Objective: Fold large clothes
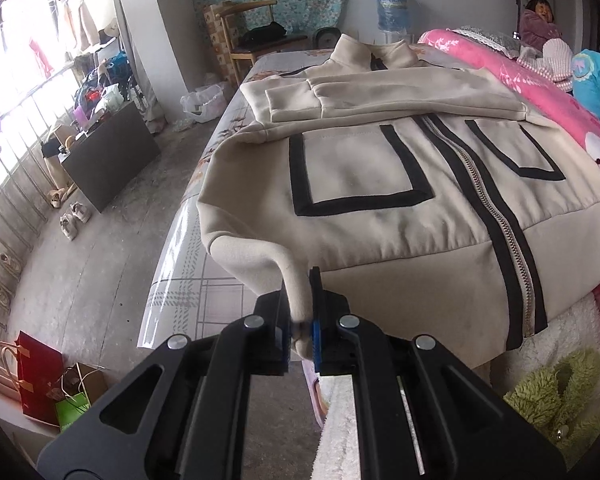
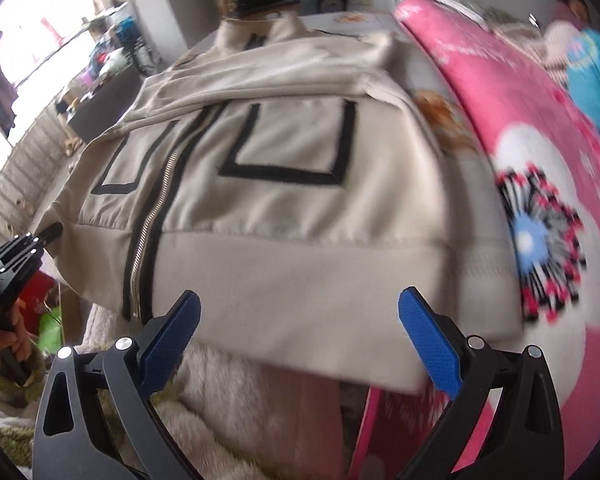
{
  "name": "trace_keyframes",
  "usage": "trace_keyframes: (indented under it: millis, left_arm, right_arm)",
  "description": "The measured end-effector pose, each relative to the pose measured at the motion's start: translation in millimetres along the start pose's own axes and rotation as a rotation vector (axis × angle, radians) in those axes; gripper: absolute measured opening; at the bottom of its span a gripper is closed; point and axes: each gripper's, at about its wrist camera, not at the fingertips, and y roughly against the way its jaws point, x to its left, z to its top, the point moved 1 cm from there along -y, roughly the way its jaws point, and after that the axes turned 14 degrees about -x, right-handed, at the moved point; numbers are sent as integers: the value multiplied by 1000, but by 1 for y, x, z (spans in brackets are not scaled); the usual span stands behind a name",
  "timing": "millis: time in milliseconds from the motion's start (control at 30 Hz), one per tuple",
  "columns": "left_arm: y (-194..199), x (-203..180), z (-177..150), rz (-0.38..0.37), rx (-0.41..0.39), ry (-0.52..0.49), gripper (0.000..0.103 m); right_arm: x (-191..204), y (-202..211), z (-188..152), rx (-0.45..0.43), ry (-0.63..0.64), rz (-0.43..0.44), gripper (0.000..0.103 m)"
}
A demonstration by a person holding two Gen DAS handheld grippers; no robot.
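A beige zip jacket [image 1: 380,184] with black pocket outlines lies front up on the bed, its sleeves folded across the chest. My left gripper [image 1: 300,312] is shut on the jacket's near left hem corner, and the cloth rises in a peak between the blue pads. In the right wrist view the same jacket [image 2: 284,208] fills the middle, blurred. My right gripper [image 2: 300,320] is open wide just above the hem band, with nothing pinched. The left gripper [image 2: 20,256] shows at the left edge there, held by a hand.
A pink flowered blanket [image 2: 540,160] lies along the right of the jacket. The bed edge [image 1: 188,264] drops to a concrete floor on the left, with a dark cabinet [image 1: 108,156], shoes and gift bags [image 1: 40,384]. A person [image 1: 540,20] sits at the far right.
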Motion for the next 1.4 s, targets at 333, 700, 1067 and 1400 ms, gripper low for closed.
trace_keyframes:
  millis: [333, 700, 1067, 1400]
  left_arm:
    - [-8, 0, -1, 4, 21, -4, 7]
    - [-13, 2, -2, 23, 56, 5, 7]
    - [-14, 2, -1, 32, 68, 15, 7]
    - [-16, 4, -1, 29, 70, 25, 7]
  right_arm:
    - [-39, 12, -24, 13, -157, -74, 79]
    - [-53, -9, -37, 69, -253, -46, 42]
    - [-49, 0, -36, 62, -241, -34, 10]
    - [-40, 12, -26, 28, -214, -28, 7]
